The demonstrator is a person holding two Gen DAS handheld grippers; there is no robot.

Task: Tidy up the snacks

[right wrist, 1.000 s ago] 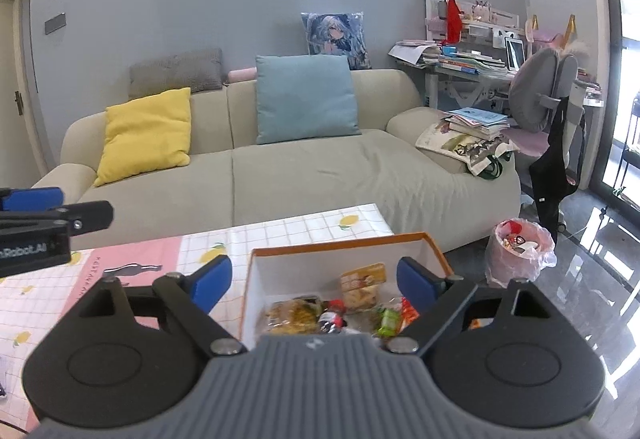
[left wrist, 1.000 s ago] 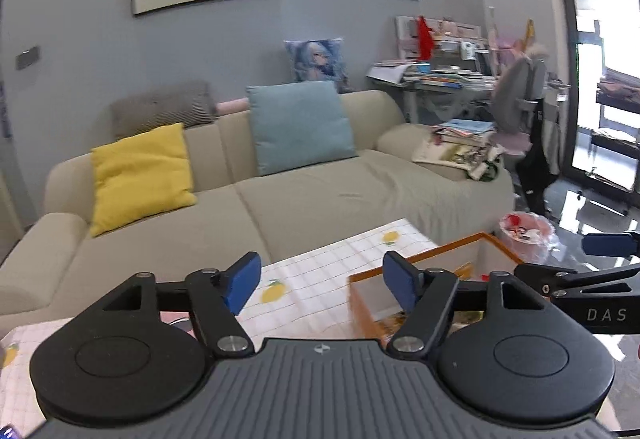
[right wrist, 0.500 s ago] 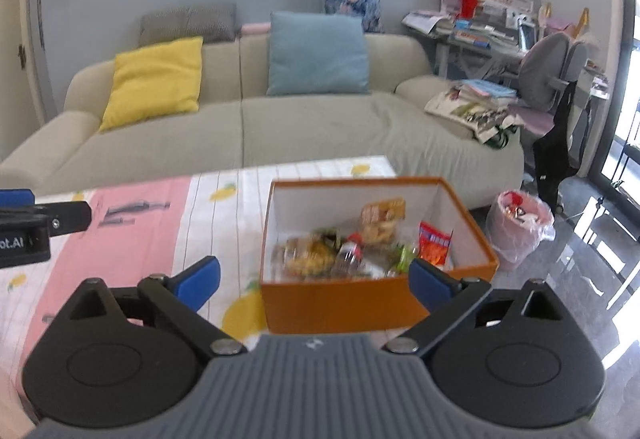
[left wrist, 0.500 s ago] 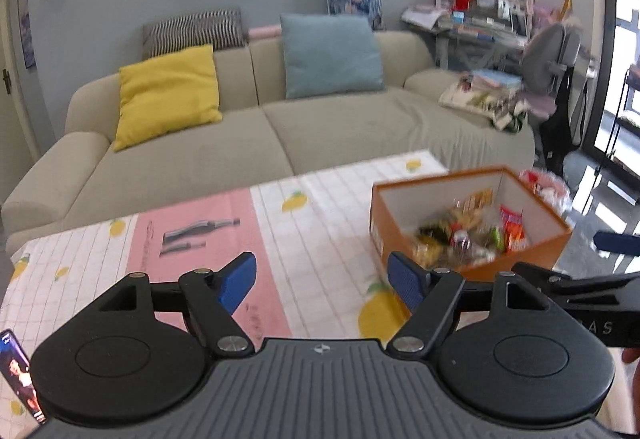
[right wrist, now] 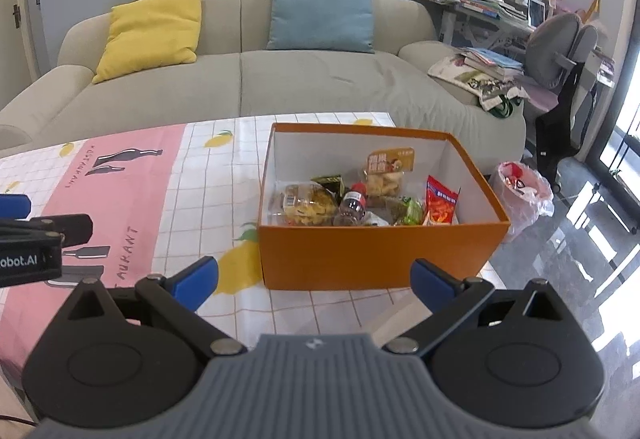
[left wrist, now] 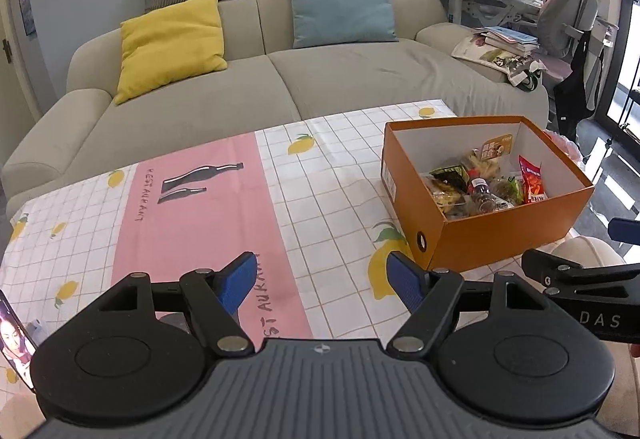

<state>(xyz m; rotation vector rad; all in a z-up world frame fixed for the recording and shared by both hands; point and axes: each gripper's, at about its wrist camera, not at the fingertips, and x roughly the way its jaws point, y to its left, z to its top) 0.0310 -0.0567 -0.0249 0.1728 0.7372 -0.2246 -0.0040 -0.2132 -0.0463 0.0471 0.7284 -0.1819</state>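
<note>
The snacks (right wrist: 352,199) are a loose jumble of small packets: a clear bag of yellowish pieces at the left, a packet with an orange header card leaning on the back wall, a red packet (right wrist: 441,204) standing at the right, a green wrapper beside it, and a small clear bottle with a red cap (right wrist: 354,202) lying among them. All of them sit inside the orange box (right wrist: 376,255), low against its white inner walls (the heap covers the floor of the box but does not reach the rim).

The orange box has no lid on and stands on the table (right wrist: 192,167), near its right end, on a cloth of white checks with lemon prints and a broad pink band. In the left wrist view the same box (left wrist: 504,235) shows a round hole in its short end wall.

The right gripper (right wrist: 314,281) is above the table edge in front of the box, its blue pads spread wide with nothing between them. The left gripper (left wrist: 322,281) is over the pink band and checked cloth, left of the box, its jaws likewise parted and empty.

A phone (left wrist: 14,335) leans at the table's left edge. Beyond the table stands a beige sofa (right wrist: 280,83). A bin lined with a pink bag (right wrist: 524,191) stands on the floor to the right of the box.
</note>
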